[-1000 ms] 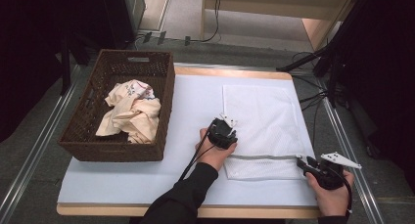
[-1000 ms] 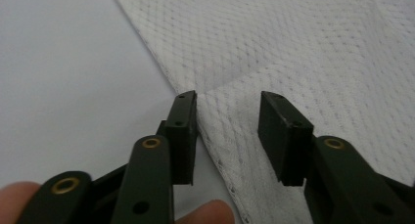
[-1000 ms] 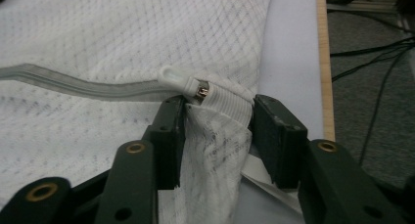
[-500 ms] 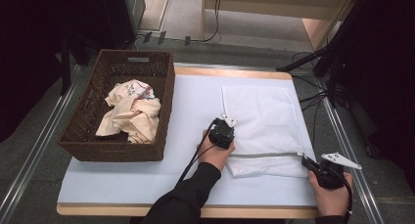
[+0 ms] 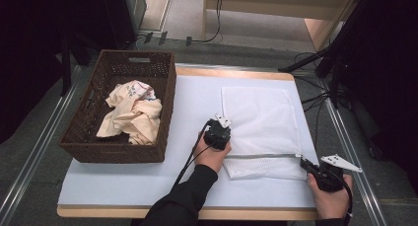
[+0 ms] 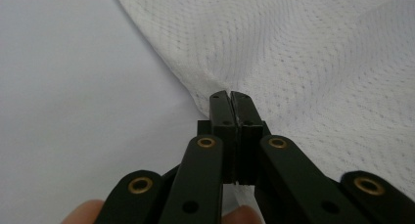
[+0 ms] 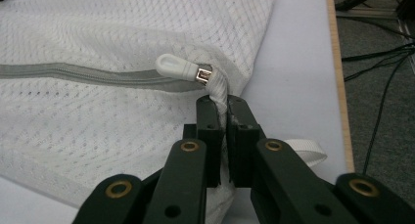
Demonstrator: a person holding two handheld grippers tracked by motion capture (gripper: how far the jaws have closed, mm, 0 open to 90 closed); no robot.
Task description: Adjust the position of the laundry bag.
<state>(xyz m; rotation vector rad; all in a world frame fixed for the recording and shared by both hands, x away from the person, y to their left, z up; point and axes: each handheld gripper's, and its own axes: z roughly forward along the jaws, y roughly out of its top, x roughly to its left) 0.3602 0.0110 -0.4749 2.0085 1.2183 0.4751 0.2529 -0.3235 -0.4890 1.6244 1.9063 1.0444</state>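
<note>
Right of centre, both the left gripper [image 5: 217, 135] and right gripper [image 5: 311, 169] clamp the mesh bag [image 5: 259, 122]; its zipper [image 7: 88, 75] looks closed, clothes [image 5: 130, 112] wait in the basket [image 5: 93, 100].

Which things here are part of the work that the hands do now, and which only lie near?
In use:
- mesh laundry bag
- its zipper with the white pull
- left gripper, shut on the bag's edge
- right gripper, shut on the bag's fabric beside the pull

Lying about:
- wicker basket
- crumpled cloth inside it
- cables on the floor
</note>
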